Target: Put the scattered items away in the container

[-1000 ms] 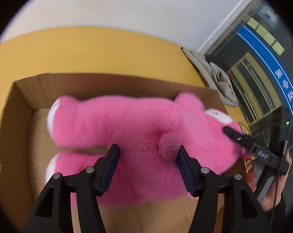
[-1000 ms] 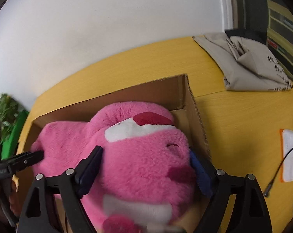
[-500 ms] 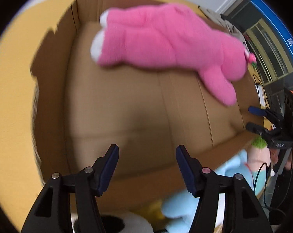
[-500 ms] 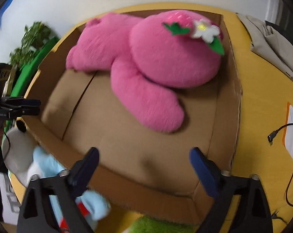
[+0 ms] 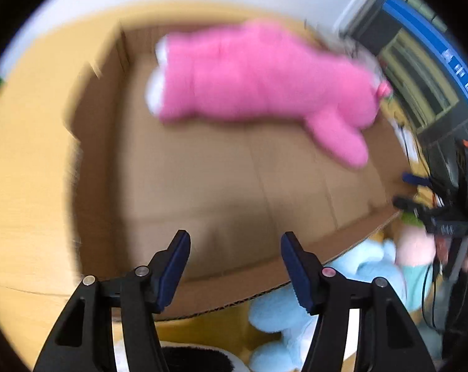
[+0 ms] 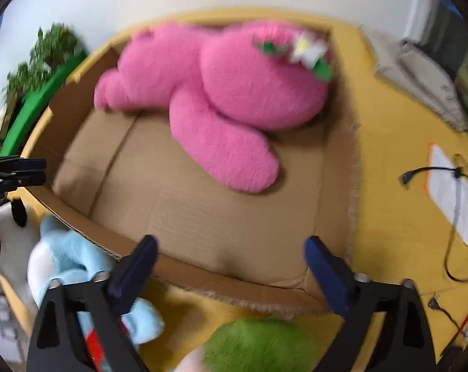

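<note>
Two fisheye views look down into a shallow open brown cardboard box (image 5: 227, 186) (image 6: 221, 214) resting on a yellow wooden bench (image 5: 26, 155) (image 6: 398, 204).

In the left wrist view, bare bench runs along the box's left wall. The left tool (image 5: 235, 265) hovers over the near wall with its blue-padded fingers spread wide and nothing between them. A large pink plush bear (image 5: 258, 83) lies along the far wall of the box, well apart from the tool, one arm stretching toward the box's right end. The box floor between the bear and the near wall is bare cardboard. Outside the near wall, on the bench just right of the tool, lies a light blue plush toy (image 5: 283, 313), and a black and white plush (image 5: 190, 356) sits below the tool. The right tool shows small at the far right edge.

In the right wrist view, the right tool (image 6: 230, 266) is also spread wide and empty, poised above the near wall. The pink bear fills the far part of the box, a flower on its head near the far right corner. Left of the tool, outside the box, lies the light blue plush (image 6: 66, 257). A fuzzy green plush (image 6: 261, 344) sits just under the tool. A black cable (image 6: 454, 217) lies on the bench to the right of the box.
</note>
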